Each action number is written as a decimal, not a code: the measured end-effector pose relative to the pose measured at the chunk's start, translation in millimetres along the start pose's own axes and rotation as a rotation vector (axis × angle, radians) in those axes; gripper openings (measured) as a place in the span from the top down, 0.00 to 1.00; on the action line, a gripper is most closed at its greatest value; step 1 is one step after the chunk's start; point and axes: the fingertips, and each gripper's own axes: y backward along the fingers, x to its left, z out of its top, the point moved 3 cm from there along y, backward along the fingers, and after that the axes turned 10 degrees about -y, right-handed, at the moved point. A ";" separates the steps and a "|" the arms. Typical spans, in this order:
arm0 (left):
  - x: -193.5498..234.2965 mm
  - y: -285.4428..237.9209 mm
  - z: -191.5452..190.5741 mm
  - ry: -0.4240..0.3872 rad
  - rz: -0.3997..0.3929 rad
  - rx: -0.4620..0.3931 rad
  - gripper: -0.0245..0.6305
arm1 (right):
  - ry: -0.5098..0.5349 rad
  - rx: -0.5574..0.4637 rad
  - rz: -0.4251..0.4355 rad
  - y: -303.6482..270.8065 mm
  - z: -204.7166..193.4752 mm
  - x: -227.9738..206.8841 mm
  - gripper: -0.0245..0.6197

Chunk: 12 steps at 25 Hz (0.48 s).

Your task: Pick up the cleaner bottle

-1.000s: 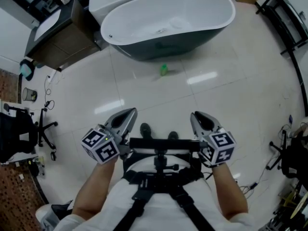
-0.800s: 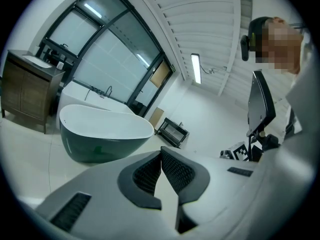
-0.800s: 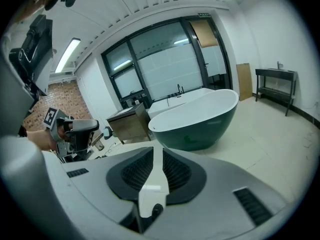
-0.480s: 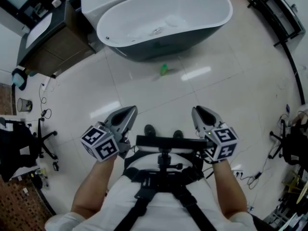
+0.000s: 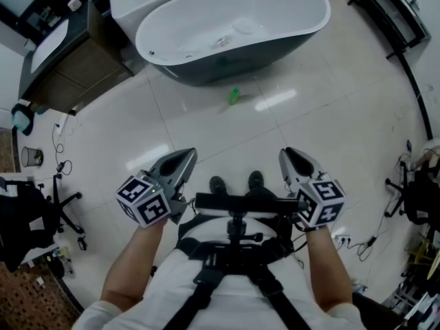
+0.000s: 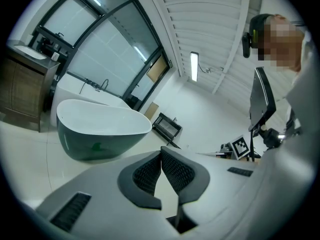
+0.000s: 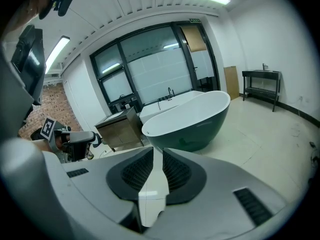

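The small green cleaner bottle (image 5: 234, 96) stands on the glossy pale tiled floor (image 5: 330, 136), at about 12 o'clock from the person's black shoes (image 5: 217, 183) and well apart from both tools. It is just beside the dark outer wall of the freestanding oval bathtub, white inside (image 5: 234, 26). From the head view it is too small to show its cap, its label or whether it touches the tub.

In the left gripper view the bottle is only a dim green smudge (image 6: 97, 146) against the tub's dark side. In the right gripper view it is fainter, barely a greenish blot (image 7: 185, 141).

The left hand-held gripper (image 5: 189, 154) is clenched, its ribbed pads (image 6: 177, 170) meeting at the tips with nothing caught there. The right hand-held gripper (image 5: 285, 153) is released by only a thin slit, and only pale floor shows through it (image 7: 154, 151).

Both point toward 12 o'clock, level with each other at 11 and 1 o'clock of the black chest harness (image 5: 237, 243), whose crossbar hides the heels of the shoes.

At 10 o'clock a dark wooden vanity cabinet (image 5: 75, 64) is cut off by the picture's edge, and at 2 o'clock a black metal rack (image 5: 392, 19) is only partly in view. The bathtub's far rim is also cropped at 12 o'clock.
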 end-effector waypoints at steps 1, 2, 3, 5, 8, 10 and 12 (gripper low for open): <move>-0.4 -0.9 -0.3 0.001 -0.004 -0.001 0.96 | -0.001 0.000 -0.002 -0.1 0.1 -0.5 0.88; -0.6 -2.2 -0.3 0.003 -0.010 -0.003 0.96 | -0.002 0.000 -0.003 -0.5 0.8 -1.1 0.88; -0.2 -3.5 -0.2 0.003 -0.012 -0.004 0.96 | -0.002 0.000 -0.003 -1.6 1.8 -1.7 0.88; 1.7 -5.3 0.3 0.004 -0.003 0.003 0.96 | 0.000 0.003 0.002 -5.2 3.8 -3.5 0.88; 2.5 -9.0 2.8 0.003 0.012 0.000 0.96 | 0.007 0.016 0.020 -13.3 7.3 -8.7 0.88; 3.2 -12.3 6.6 -0.002 0.029 -0.002 0.96 | 0.015 0.027 0.037 -21.5 12.2 -12.8 0.88; 6.3 -14.7 11.3 -0.005 0.045 -0.006 0.96 | 0.025 0.038 0.056 -31.6 18.3 -14.2 0.88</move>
